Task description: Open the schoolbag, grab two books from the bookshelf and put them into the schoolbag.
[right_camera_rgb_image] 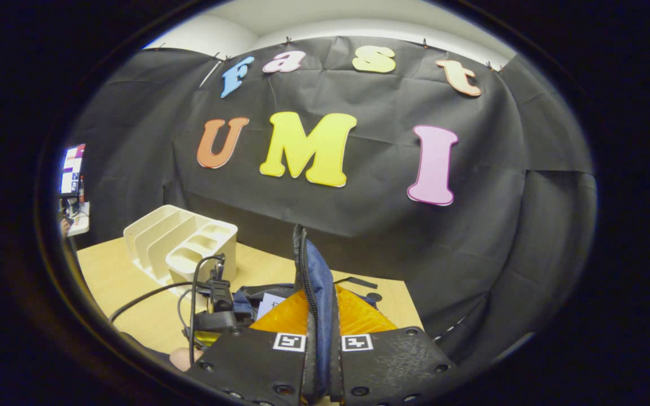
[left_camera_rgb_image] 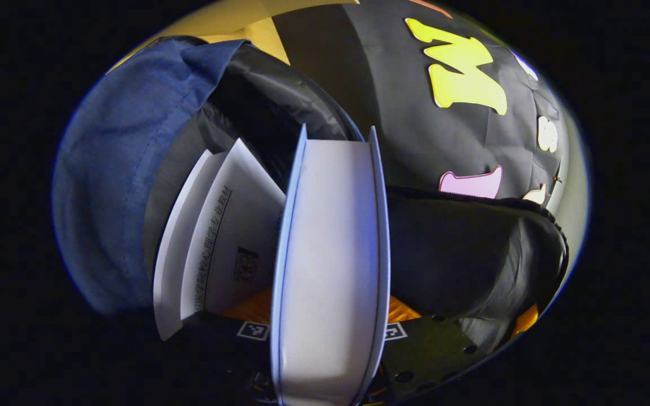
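Bag [left_camera_rgb_image: 116, 169]: blue with black lining, mouth open, straight ahead of the left gripper and wrapping round its left side; black fabric bulges to its right.
Held book [left_camera_rgb_image: 330, 270]: white, edge-on and upright between the fingers of the left gripper [left_camera_rgb_image: 325, 332], running forward from them into the bag's mouth.
Second book [left_camera_rgb_image: 218, 242]: white, printed cover, just left of the held book, tilted, inside the bag's mouth.
Left gripper: clamped on the held book, a finger on each cover.
Bag edge [right_camera_rgb_image: 313, 282]: blue fabric with a black zip strip, standing upright between the fingers of the right gripper [right_camera_rgb_image: 323, 341] and rising ahead of them.
Right gripper: pinched on the bag edge, fingers close together on either side.
Shelf [right_camera_rgb_image: 181, 242]: white divider rack, ahead and left of the right gripper, slots bare.
Table [right_camera_rgb_image: 116, 282]: light wood, under the shelf and bag.
Other gripper: cabled black unit [right_camera_rgb_image: 215, 304] low and left of the right gripper; state not readable there.
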Demonstrator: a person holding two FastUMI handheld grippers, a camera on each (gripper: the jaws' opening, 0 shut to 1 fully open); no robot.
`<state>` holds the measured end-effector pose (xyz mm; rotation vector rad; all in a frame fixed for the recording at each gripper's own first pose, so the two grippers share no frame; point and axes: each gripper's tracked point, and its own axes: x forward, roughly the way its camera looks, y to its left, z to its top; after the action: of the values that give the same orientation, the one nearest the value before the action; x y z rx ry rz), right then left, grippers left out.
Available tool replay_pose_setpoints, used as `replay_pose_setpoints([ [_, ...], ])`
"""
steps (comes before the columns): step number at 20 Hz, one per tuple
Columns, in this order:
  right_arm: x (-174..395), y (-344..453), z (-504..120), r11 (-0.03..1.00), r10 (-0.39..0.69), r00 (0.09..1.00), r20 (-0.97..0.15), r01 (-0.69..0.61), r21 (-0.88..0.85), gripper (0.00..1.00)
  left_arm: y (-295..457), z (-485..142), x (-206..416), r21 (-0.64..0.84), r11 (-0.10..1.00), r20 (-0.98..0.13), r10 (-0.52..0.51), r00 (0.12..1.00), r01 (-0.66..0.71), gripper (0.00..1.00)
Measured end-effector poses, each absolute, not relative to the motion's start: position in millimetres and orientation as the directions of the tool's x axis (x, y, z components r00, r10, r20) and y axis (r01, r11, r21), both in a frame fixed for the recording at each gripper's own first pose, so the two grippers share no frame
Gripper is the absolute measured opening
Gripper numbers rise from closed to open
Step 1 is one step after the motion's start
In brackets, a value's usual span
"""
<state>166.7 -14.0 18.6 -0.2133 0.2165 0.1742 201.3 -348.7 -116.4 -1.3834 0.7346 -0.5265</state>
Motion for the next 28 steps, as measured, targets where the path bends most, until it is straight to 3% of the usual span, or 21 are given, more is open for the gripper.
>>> replay_pose_setpoints([
  [5, 160, -18, 7, 0.965, 0.139, 0.957, -0.254, -0.188, -0.180, 0.11, -338, -115, 196, -0.985, 0.161, -0.162, -0.737, 0.656, -0.062, 0.60],
  [6, 160, -20, 6, 0.967, 0.132, 0.958, -0.255, -0.181, -0.179, 0.11, -335, -115, 194, -0.981, 0.188, -0.174, -0.736, 0.654, -0.050, 0.53],
  [7, 160, -22, 4, 0.969, 0.124, 0.958, -0.257, -0.172, -0.176, 0.11, -332, -116, 193, -0.975, 0.221, -0.190, -0.734, 0.652, -0.035, 0.62],
  [8, 161, -23, 3, 0.971, 0.117, 0.958, -0.261, -0.166, -0.174, 0.11, -329, -119, 194, -0.965, 0.261, -0.215, -0.728, 0.651, -0.028, 0.54],
  [11, 158, -26, -1, 0.973, 0.096, 0.957, -0.273, -0.147, -0.175, 0.14, -315, -124, 193, -0.936, 0.351, -0.277, -0.694, 0.664, -0.024, 0.65],
  [15, 155, -27, -9, 0.975, 0.082, 0.953, -0.292, -0.137, -0.175, 0.15, -294, -128, 186, -0.894, 0.449, -0.329, -0.665, 0.670, 0.007, 0.71],
  [18, 149, -29, -17, 0.977, 0.054, 0.951, -0.303, -0.112, -0.180, 0.23, -277, -130, 180, -0.842, 0.538, -0.364, -0.618, 0.697, 0.037, 0.71],
  [20, 149, -29, -21, 0.979, 0.049, 0.951, -0.305, -0.106, -0.172, 0.43, -268, -136, 175, -0.816, 0.577, -0.392, -0.599, 0.698, 0.037, 0.71],
  [21, 147, -31, -28, 0.981, 0.040, 0.949, -0.314, -0.097, -0.169, 0.37, -262, -138, 172, -0.803, 0.594, -0.405, -0.593, 0.696, 0.038, 0.71],
  [23, 145, -35, -42, 0.986, 0.022, 0.941, -0.338, -0.077, -0.150, 0.62, -249, -140, 165, -0.780, 0.624, -0.414, -0.579, 0.702, 0.054, 0.71],
  [24, 143, -36, -49, 0.989, 0.017, 0.937, -0.350, -0.068, -0.134, 0.60, -243, -135, 162, -0.771, 0.632, -0.403, -0.574, 0.713, 0.072, 0.71],
  [25, 140, -36, -55, 0.991, 0.010, 0.933, -0.359, -0.057, -0.120, 0.69, -236, -132, 160, -0.758, 0.646, -0.397, -0.564, 0.724, 0.088, 0.71],
  [26, 139, -38, -61, 0.993, 0.000, 0.931, -0.366, -0.043, -0.110, 0.68, -231, -131, 156, -0.742, 0.662, -0.390, -0.554, 0.735, 0.107, 0.71],
  [28, 132, -39, -67, 0.995, -0.021, 0.928, -0.373, -0.016, -0.096, 0.78, -217, -127, 149, -0.704, 0.697, -0.383, -0.533, 0.754, 0.135, 0.71],
])
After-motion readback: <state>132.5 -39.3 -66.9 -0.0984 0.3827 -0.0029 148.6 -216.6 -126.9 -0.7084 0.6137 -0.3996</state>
